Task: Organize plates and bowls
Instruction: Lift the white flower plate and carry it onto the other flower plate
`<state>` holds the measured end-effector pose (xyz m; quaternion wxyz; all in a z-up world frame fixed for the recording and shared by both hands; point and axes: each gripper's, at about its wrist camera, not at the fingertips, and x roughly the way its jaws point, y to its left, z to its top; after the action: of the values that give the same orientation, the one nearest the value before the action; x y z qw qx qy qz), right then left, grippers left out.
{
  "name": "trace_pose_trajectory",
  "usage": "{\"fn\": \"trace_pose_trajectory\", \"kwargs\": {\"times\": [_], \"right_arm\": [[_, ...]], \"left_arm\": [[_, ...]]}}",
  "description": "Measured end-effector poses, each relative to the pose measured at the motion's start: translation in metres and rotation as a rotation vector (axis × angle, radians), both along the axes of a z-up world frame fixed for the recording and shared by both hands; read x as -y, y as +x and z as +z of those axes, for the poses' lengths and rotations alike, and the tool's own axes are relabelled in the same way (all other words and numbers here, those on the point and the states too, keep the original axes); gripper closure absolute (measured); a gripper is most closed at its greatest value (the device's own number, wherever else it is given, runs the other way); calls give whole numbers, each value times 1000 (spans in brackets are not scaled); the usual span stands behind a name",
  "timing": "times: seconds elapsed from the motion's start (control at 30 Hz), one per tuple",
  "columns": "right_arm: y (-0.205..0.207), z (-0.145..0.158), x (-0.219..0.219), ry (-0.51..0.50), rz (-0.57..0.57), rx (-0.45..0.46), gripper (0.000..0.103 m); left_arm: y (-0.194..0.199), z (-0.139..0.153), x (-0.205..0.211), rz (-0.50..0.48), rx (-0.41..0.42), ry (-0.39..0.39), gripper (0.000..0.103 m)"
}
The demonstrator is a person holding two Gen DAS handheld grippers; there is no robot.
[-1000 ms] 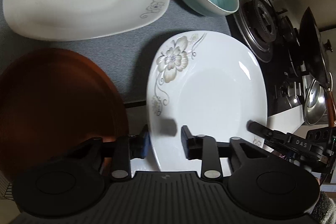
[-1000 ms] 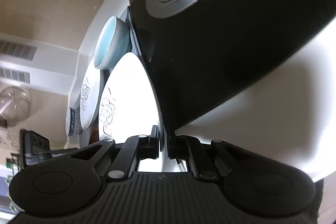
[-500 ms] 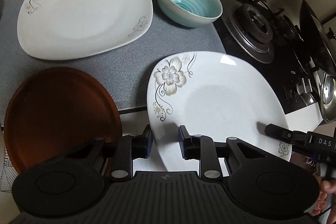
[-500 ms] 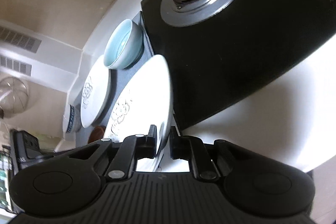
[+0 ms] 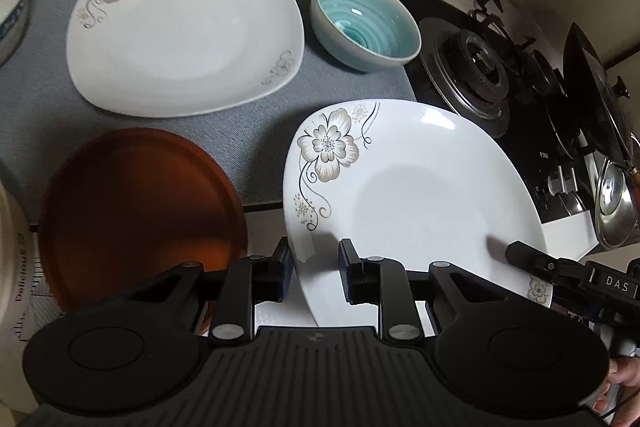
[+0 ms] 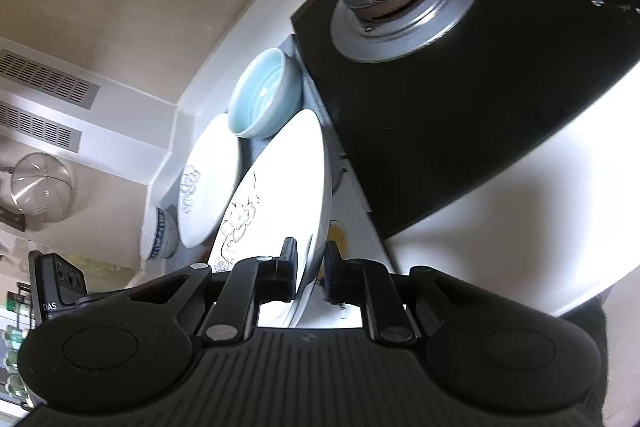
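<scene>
Gripping item: flowered plate (image 5: pixel 420 195), raised, its rim clamped in both the left gripper (image 5: pixel 314 273) and the right gripper (image 6: pixel 310 273). Hazard: glazed rim slipping from the narrow pads, dropping onto the brown plate (image 5: pixel 140 211) left of the jaws.

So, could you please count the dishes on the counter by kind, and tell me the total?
White flowered plates: 2, one on the grey mat and one held up at its rim
Brown plate: 1
Turquoise bowl: 1
Blue-patterned white bowl: 1, only partly in view
Total: 5
</scene>
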<state>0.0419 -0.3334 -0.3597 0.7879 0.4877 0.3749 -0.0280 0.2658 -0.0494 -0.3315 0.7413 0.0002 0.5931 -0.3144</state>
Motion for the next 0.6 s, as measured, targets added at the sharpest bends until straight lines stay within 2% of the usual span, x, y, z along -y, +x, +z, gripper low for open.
{"fn": "trace_pose_trajectory", "kwargs": {"times": [0.33, 0.6], "right_arm": [[44, 12, -26, 7, 66, 50, 88], [101, 17, -53, 11, 148, 69, 88]], "left_arm": [[22, 28, -40, 106, 32, -11, 77], [60, 37, -77, 222, 22, 0, 77]]}}
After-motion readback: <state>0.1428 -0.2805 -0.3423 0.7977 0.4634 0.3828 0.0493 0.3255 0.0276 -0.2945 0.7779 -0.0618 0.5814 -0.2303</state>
